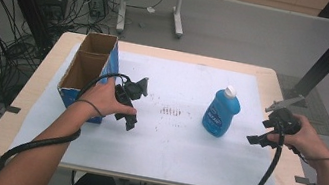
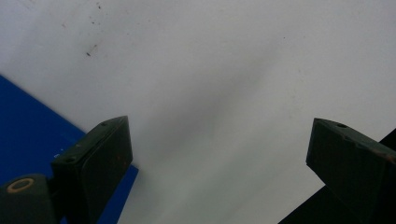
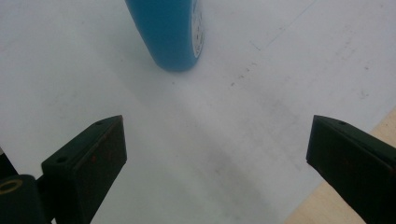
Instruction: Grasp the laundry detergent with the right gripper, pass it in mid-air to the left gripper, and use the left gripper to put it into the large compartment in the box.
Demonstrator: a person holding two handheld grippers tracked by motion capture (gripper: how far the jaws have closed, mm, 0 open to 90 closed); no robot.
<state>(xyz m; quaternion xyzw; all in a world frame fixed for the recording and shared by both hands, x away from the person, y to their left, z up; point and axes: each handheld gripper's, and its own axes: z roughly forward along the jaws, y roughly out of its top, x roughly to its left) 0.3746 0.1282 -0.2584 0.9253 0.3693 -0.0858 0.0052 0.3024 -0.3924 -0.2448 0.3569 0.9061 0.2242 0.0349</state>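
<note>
High view first: the blue bottle point(image 1: 221, 111) stood upright on the white sheet point(image 1: 175, 140), white cap on top, so its long axis ran straight up from the table point(image 1: 276, 81). The right gripper point(image 1: 267, 131) sat just to the bottle's right, near it but not touching, and was clearly the closer one; the left gripper point(image 1: 131, 101) was well apart from the bottle, parked beside the open cardboard box point(image 1: 89, 67) on the left. Both forearms came in low from the bottom edge, the right hand point(image 1: 304, 138) wrapped around its handle with the jaws aimed roughly toward the bottle. Left gripper view: jaws spread wide with nothing between them, just bare white sheet point(image 2: 210, 93) ahead and the blue side of the box point(image 2: 32, 130) at the lower left, so this gripper was pointed down at the table, not at the bottle. Right gripper view: jaws also wide and empty, and the bottle's rounded bottom end point(image 3: 170, 32) showed ahead and a bit left of centre, still clear of both pads. My guess is the next move would've been a nudge forward and slightly left to straddle it.
</note>
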